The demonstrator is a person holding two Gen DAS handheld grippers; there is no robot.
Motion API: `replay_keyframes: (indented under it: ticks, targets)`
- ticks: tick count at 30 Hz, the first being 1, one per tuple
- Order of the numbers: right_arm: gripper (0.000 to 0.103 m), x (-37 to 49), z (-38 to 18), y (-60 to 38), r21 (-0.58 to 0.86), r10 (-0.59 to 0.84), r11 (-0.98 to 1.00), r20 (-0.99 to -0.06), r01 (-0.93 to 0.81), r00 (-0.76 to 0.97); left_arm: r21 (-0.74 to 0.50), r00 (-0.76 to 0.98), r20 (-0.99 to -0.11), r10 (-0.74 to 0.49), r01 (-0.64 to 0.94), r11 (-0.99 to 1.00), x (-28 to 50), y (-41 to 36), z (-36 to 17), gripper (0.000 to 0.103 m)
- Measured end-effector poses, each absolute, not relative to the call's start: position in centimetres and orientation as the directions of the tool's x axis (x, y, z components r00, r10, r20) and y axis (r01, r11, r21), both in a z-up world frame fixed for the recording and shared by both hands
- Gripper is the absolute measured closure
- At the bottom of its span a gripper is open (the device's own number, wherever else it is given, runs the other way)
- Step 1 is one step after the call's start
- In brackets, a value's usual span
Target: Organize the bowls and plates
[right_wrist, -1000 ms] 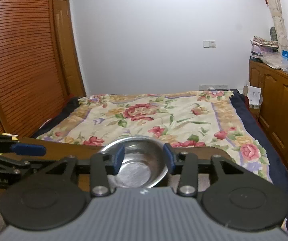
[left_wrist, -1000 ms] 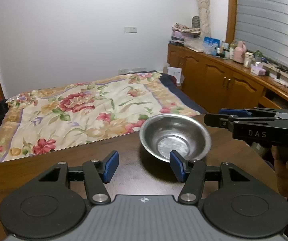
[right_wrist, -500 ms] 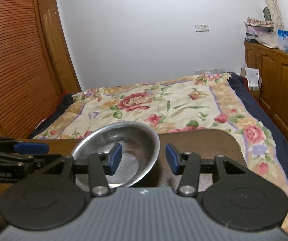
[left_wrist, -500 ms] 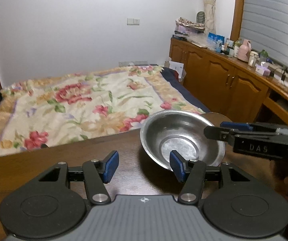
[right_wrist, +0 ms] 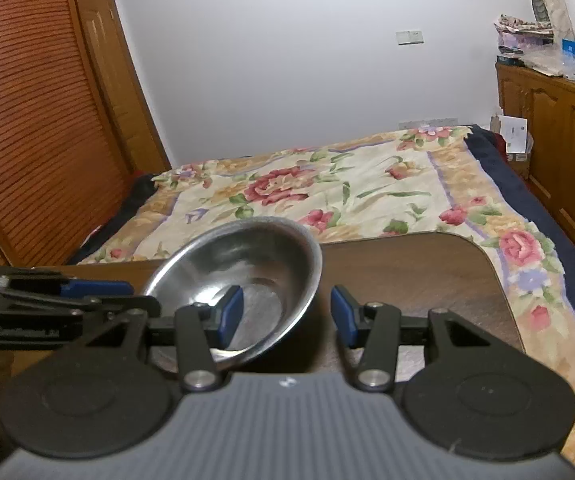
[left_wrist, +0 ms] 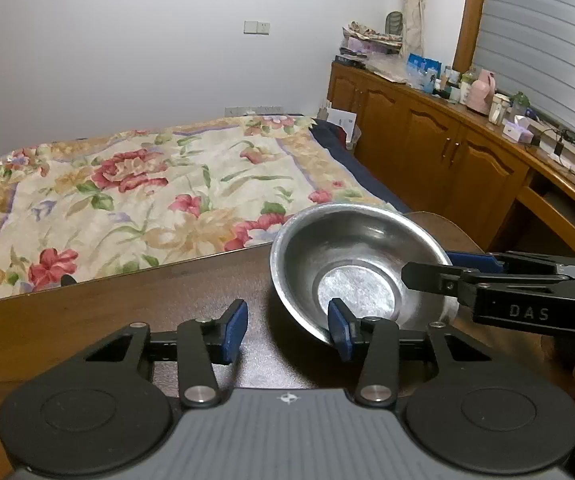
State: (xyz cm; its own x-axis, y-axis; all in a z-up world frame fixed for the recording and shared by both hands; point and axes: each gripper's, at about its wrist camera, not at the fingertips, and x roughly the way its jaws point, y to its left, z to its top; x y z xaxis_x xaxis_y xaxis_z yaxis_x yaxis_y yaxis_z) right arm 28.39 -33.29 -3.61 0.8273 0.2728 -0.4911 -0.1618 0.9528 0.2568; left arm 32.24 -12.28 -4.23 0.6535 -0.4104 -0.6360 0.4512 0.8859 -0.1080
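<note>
Claws: my left claw (left_wrist: pixel 285 330) and right claw (right_wrist: pixel 286 315) both gape, flanking one tilted round stainless-steel bowl (left_wrist: pixel 357 272) on the dark wooden bench (left_wrist: pixel 135 300). Light, rigid, slippery, I judge; pinch its rim.

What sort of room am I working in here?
Most likely a bedroom: a bed with a floral quilt fills the middle, a louvred wooden wardrobe door stands to one side, and a low wooden cabinet run holds bottles and toiletries.
</note>
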Motion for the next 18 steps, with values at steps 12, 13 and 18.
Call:
replay_keyframes:
  ticks: [12,13,18]
  targets:
    - [0.068,28.60,-4.02,-33.25,0.296,0.323,0.936,-0.506,-0.190,0.800,-0.158,0.610,-0.660,-0.438,0.457,0.875,32.98,-12.42,-4.94,0.083]
    - [0.074,28.58,-4.12,-33.21,0.298,0.328,0.934,-0.509,-0.195,0.796,-0.161,0.609,-0.659,-0.441,0.458,0.874,32.92,-12.37,-4.91,0.084]
    - [0.084,28.61,-4.29,-33.43,0.308,0.335,0.931,-0.514,-0.195,0.790,-0.152,0.614,-0.661,-0.431,0.453,0.878,32.67,-12.24,-4.80,0.085]
